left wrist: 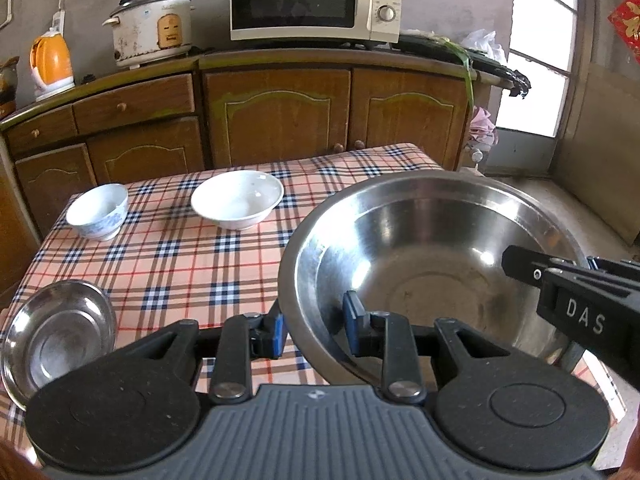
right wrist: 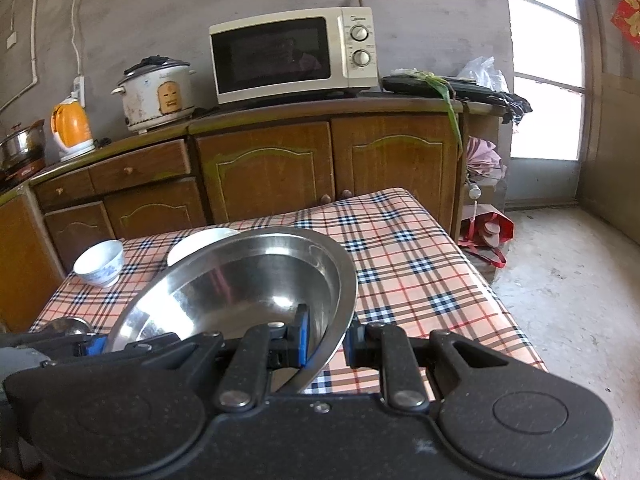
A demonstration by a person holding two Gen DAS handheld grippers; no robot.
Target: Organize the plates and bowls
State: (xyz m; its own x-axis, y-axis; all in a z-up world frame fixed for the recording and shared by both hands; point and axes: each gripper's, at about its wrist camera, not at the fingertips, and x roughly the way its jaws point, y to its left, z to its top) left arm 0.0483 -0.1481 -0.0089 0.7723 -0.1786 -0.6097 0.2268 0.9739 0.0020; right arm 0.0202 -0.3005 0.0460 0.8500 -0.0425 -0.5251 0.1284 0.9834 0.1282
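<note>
Gripping the big steel basin (left wrist: 420, 264) from two sides, the person has it lifted and tilted over the checked table (left wrist: 180, 256), and that is where the job stands: one piece in hand, nothing stacked yet. The left gripper (left wrist: 316, 328) pinches the near rim, one blue pad inside the wall and one outside; the right gripper (right wrist: 326, 340) does the same on the opposite rim, jaws narrow and clamped on the metal. Three pieces wait on the cloth, all apart from each other: a white bowl (left wrist: 238, 198) toward the far side, a small blue-patterned bowl (left wrist: 98, 210) to its left, and a steel plate (left wrist: 56, 334) at the near left corner. By the look of it, most of the sorting is ahead. Where the basin is headed cannot be told. The plate is partly covered by the gripper body in the left view and barely peeks out in the right view. The white bowl is mostly hidden behind the basin in the right view. The basin's underside and the table just below it are out of sight, and the near table edge is blocked by both grippers.
</note>
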